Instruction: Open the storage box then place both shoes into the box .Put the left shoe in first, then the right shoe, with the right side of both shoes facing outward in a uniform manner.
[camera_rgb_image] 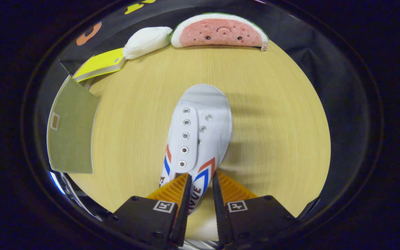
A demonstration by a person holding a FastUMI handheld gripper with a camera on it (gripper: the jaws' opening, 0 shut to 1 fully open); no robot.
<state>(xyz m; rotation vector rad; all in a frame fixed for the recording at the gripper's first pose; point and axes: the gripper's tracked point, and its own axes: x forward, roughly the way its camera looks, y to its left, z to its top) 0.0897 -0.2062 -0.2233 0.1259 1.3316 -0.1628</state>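
The jaws of the gripper (201, 185) pinch the heel-side collar of the white shoe (198, 130), its toe pointing away over the tabletop (273, 139), with the storage box's open olive lid (71, 135) off to the left and a watermelon plush (221, 32) far beyond.

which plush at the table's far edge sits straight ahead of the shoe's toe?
The watermelon-slice plush. The plain white plush lies beside it, by the yellow book. Gripper is shut on the shoe.
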